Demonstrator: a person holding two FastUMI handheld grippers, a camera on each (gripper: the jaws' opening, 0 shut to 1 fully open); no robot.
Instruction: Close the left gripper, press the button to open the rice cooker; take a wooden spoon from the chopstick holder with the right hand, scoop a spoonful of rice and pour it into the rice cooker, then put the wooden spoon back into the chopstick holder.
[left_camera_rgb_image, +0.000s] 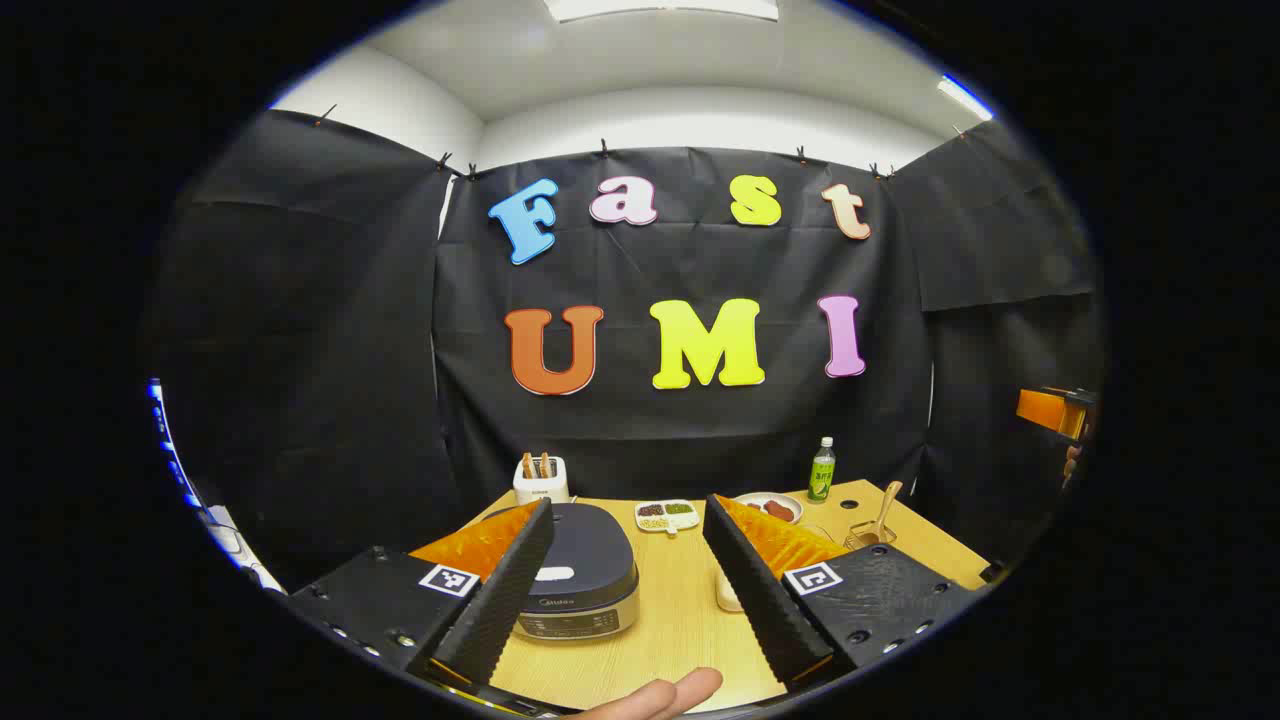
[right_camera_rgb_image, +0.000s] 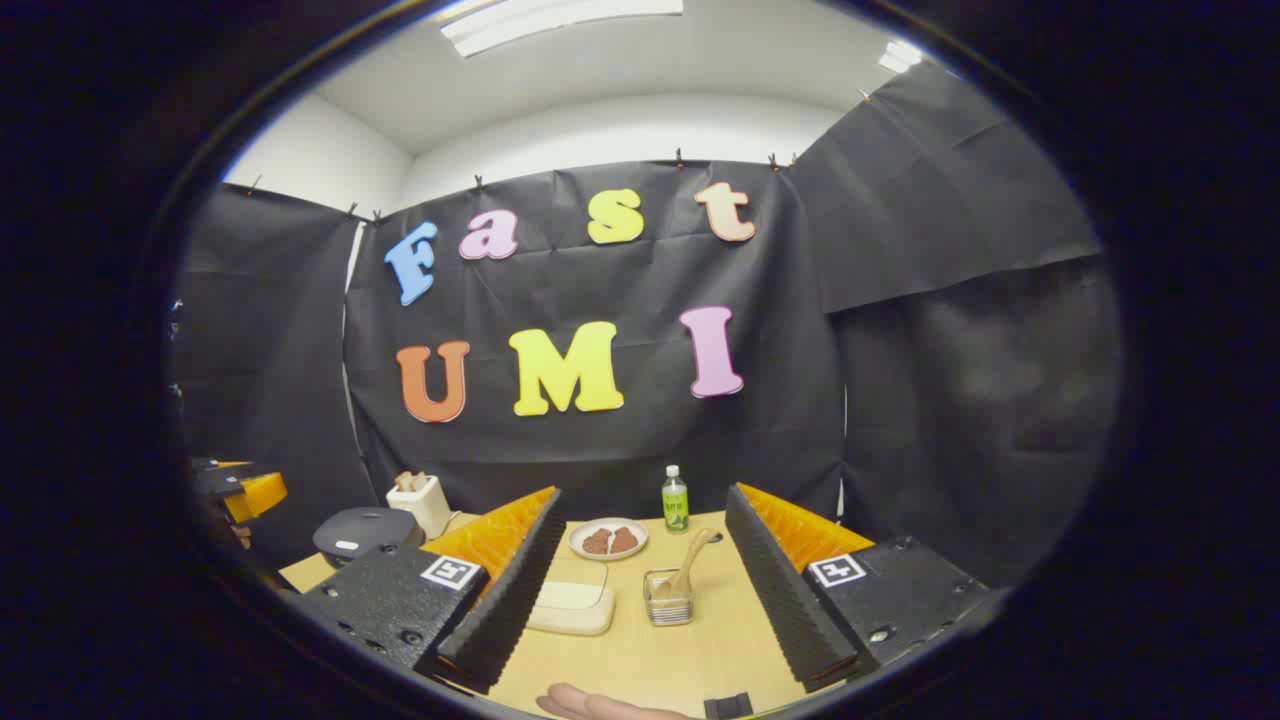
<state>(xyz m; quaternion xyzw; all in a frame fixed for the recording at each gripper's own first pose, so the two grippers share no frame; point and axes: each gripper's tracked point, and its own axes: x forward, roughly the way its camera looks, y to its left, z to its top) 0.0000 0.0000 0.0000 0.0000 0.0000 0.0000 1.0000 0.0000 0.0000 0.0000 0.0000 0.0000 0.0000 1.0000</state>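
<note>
Both tongs gape above the table, rice cooker (left_camera_rgb_image: 578, 580) lid down

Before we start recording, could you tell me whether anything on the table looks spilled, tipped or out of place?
Nothing stands out: the rice cooker sits closed, the bottle stands upright, and the wooden spoon leans in its holder.

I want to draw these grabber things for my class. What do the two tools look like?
Each tool, the left tool and the right tool, has two long flat fingers with ridged, zigzag faces. The fingers sit on chunky black textured blocks with small screws. Every block carries a little square black-and-white marker. A bare fingertip peeks in below; no sleeve is visible.
</note>
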